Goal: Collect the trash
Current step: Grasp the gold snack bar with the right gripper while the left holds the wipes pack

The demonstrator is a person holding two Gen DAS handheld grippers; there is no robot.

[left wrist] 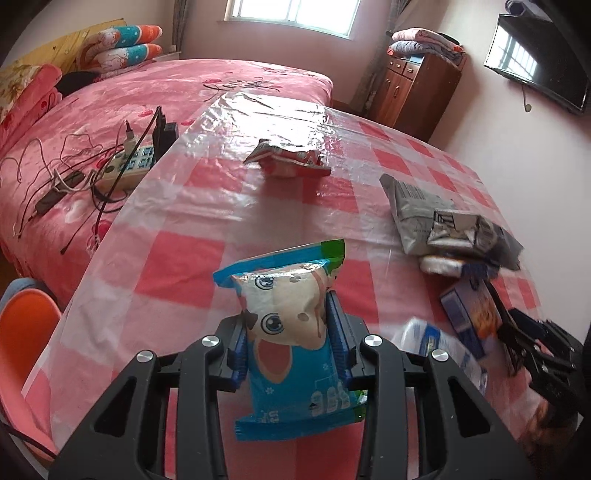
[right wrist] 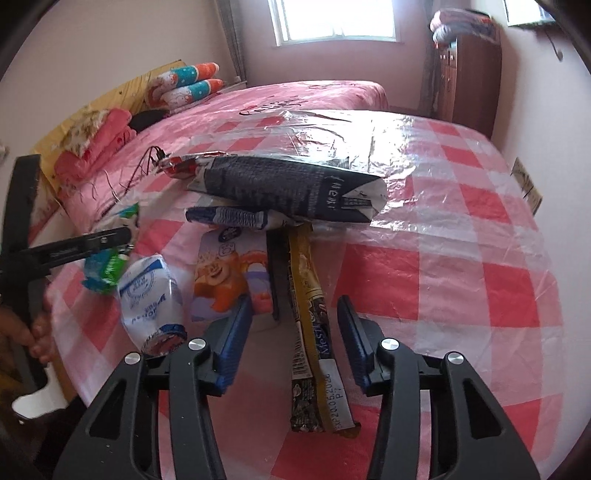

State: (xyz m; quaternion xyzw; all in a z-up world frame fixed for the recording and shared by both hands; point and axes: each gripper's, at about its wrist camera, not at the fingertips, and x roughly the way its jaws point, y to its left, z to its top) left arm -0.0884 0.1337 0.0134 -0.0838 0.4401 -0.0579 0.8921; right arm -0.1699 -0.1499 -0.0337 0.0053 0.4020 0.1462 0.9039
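Right wrist view shows my right gripper [right wrist: 293,332] unclenched astride the long gold-and-brown stick sachet [right wrist: 310,332] on the checked plastic tabletop [right wrist: 461,258], so I may pinch only film, while my left gripper [left wrist: 286,332] clenches the slippery blue cartoon snack packet [left wrist: 288,332].

I'm working in a home bedroom. A bed [left wrist: 155,110] with a pink floral cover fills the upper left of the frame, pillows [left wrist: 125,46] stacked at its head. A window [left wrist: 291,14] sits top centre, a wooden cabinet [left wrist: 413,88] with folded blankets [left wrist: 424,40] at upper right, and a TV [left wrist: 539,59] on the wall. A table [left wrist: 207,229] in pink checked plastic stands beside the bed.
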